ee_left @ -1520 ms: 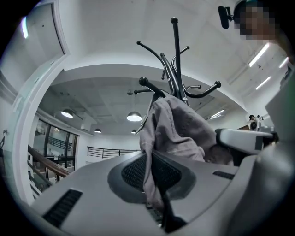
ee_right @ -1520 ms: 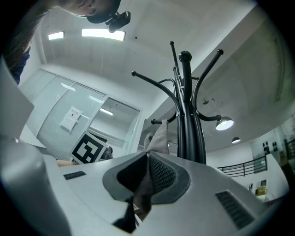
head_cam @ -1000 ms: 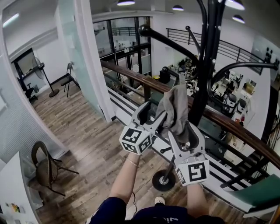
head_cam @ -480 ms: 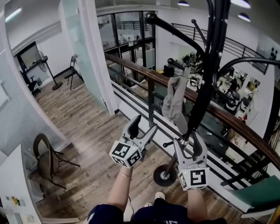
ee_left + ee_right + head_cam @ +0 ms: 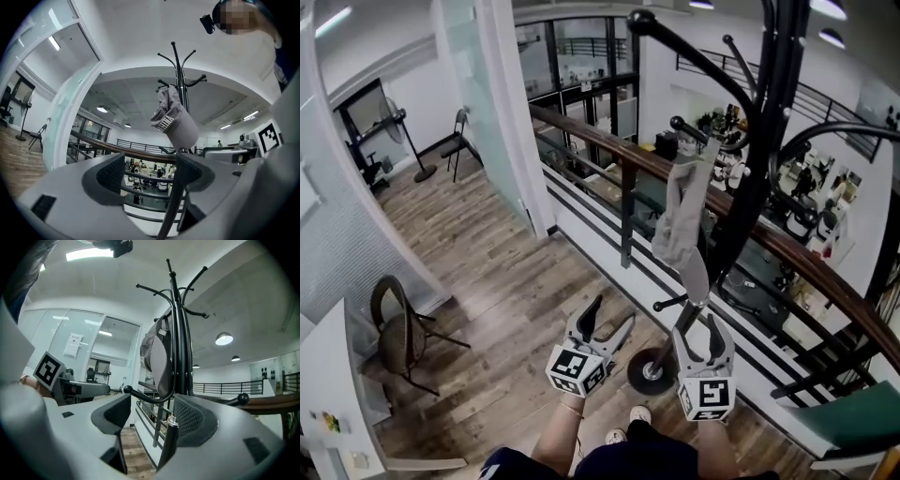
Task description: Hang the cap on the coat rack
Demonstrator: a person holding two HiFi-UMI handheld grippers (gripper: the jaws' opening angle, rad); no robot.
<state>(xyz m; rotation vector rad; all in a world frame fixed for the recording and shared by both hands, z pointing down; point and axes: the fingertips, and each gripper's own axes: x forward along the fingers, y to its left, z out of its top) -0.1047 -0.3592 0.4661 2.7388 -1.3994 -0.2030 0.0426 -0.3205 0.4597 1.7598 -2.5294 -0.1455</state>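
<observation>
We find the cap (image 5: pixel 680 220) hung on a hook of the coat rack (image 5: pixel 759 141). The left tongs (image 5: pixel 609 317) and right tongs (image 5: pixel 701 328), just opened, stand released and empty below it. Hanging appears complete; next, we judge, withdraw clear of the rack.

A round-backed chair (image 5: pixel 394 339) stands at eight o'clock on the plank floor (image 5: pixel 502 281). A fan (image 5: pixel 397 125) stands at ten o'clock. A wooden handrail (image 5: pixel 600 141) runs from eleven towards four o'clock.
</observation>
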